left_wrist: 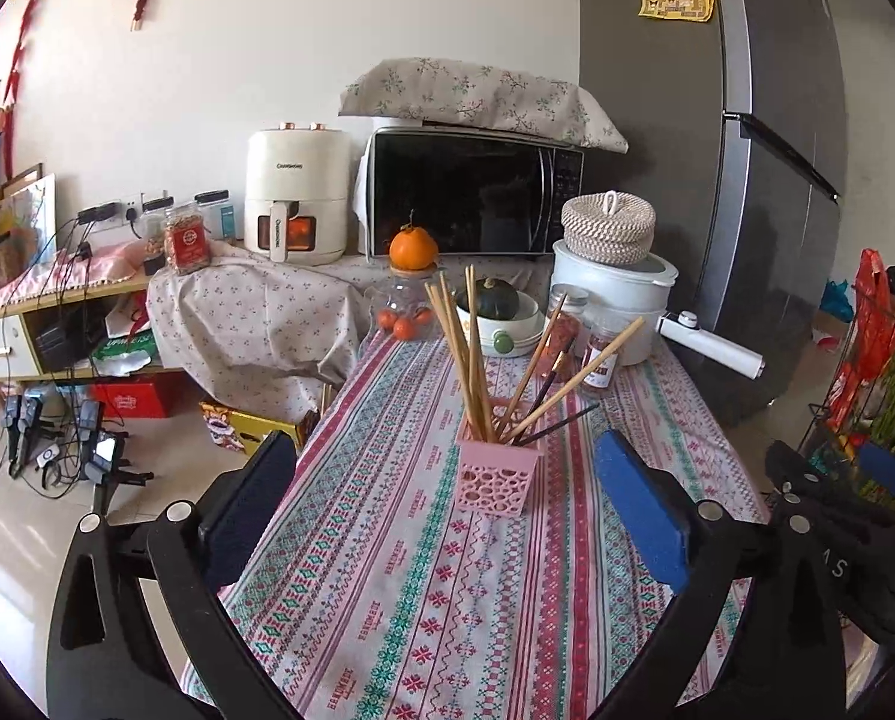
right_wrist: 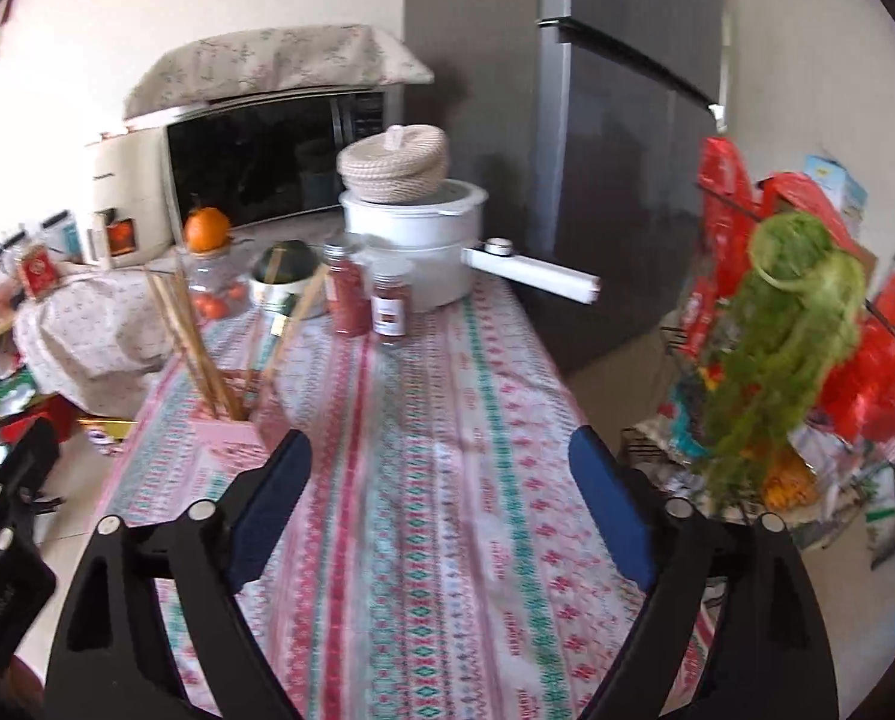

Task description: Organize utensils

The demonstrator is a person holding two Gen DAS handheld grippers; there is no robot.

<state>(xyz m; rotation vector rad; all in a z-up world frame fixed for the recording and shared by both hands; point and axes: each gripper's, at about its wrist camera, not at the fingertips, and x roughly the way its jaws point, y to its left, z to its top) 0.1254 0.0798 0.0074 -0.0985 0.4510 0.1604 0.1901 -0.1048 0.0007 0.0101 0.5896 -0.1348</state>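
Tablecloth [left_wrist: 447, 570]: woven cloth, matt, banded pattern. Utensil holder [left_wrist: 495, 477]: pink plastic, pierced, smooth. Chopsticks [left_wrist: 456, 348]: pale wood, matt; a dark glossy pair leans toward 2 o'clock. Refrigerator [left_wrist: 765, 180]: brushed grey metal, satin sheen. Microwave [left_wrist: 471, 198]: glossy black door. Lidded basket [left_wrist: 608, 227]: coiled rope, rough. Left tool [left_wrist: 447, 468]: matt black plastic frame, blue foam-like pads [left_wrist: 639, 510].

Right wrist view: motion-blurred throughout; jar [right_wrist: 347, 288] labels unreadable. Pink holder [right_wrist: 231, 429]: lower part hidden behind tongs finger. Left wrist view: chopsticks [left_wrist: 459, 354] bases hidden inside holder; table [left_wrist: 423, 630] near edge cut off.
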